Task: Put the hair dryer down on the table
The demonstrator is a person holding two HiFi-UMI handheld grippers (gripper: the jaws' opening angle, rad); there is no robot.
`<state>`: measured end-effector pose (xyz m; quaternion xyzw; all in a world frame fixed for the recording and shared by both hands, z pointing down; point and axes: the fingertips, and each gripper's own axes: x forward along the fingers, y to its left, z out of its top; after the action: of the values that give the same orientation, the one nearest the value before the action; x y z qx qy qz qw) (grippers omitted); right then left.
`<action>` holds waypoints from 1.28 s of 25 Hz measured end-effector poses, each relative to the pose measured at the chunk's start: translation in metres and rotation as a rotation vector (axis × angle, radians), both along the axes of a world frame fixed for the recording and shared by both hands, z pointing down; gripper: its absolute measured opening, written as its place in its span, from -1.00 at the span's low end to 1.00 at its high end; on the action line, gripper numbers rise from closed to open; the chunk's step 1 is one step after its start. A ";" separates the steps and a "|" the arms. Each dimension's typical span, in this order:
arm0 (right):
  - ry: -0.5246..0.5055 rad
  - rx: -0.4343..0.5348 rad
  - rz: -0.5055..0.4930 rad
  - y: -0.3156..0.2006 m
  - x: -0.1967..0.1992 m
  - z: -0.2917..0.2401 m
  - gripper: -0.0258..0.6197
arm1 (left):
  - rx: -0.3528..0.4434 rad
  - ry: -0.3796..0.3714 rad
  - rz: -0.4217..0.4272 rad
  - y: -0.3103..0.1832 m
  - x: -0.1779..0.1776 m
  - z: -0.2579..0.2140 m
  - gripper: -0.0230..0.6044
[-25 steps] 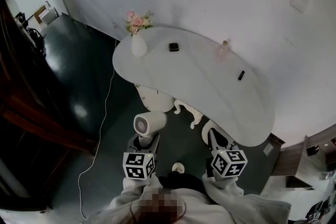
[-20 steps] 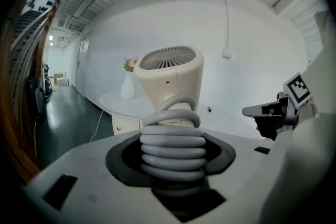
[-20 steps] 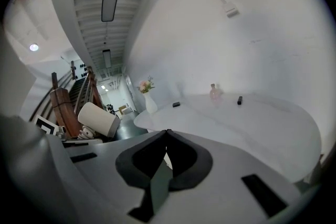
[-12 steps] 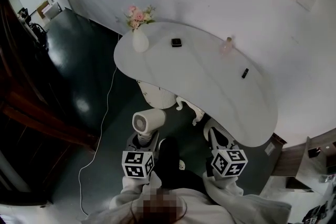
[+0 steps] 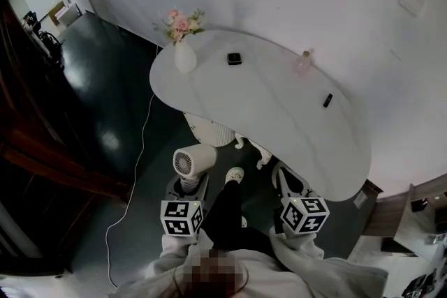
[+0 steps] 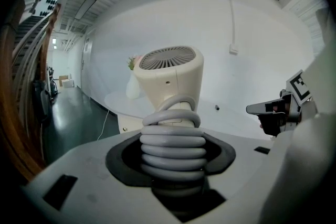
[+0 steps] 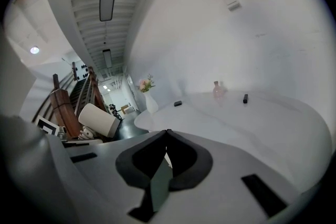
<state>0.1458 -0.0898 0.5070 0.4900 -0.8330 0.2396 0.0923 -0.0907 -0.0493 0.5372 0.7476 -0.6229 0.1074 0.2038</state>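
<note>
Left claw grips the cord-wrapped handle of the cream plastic hair dryer, short of the white oval tabletop. Right claw looks pinched shut, empty. Carry it over bare surface, lower gently, release.

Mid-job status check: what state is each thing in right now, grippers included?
hair dryer: held off the table, cord wound round its handle
left gripper: shut on the hair dryer's handle
right gripper: shut, empty
vase: upright on the table, flowers in it
pink bottle: upright on the table
table: hair dryer not yet on it
</note>
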 end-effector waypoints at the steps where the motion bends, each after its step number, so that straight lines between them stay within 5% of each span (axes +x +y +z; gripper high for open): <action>1: 0.000 0.003 0.000 -0.005 -0.001 -0.001 -0.77 | 0.007 -0.004 0.002 -0.005 -0.001 -0.002 -0.23; 32: 0.015 -0.007 0.051 -0.225 -0.015 -0.018 -0.77 | -0.004 0.008 0.107 -0.244 -0.003 -0.016 -0.23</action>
<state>0.1304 -0.3151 0.4885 0.5126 -0.8186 0.2412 0.0941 -0.0940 -0.2930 0.5216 0.7798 -0.5810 0.1167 0.2018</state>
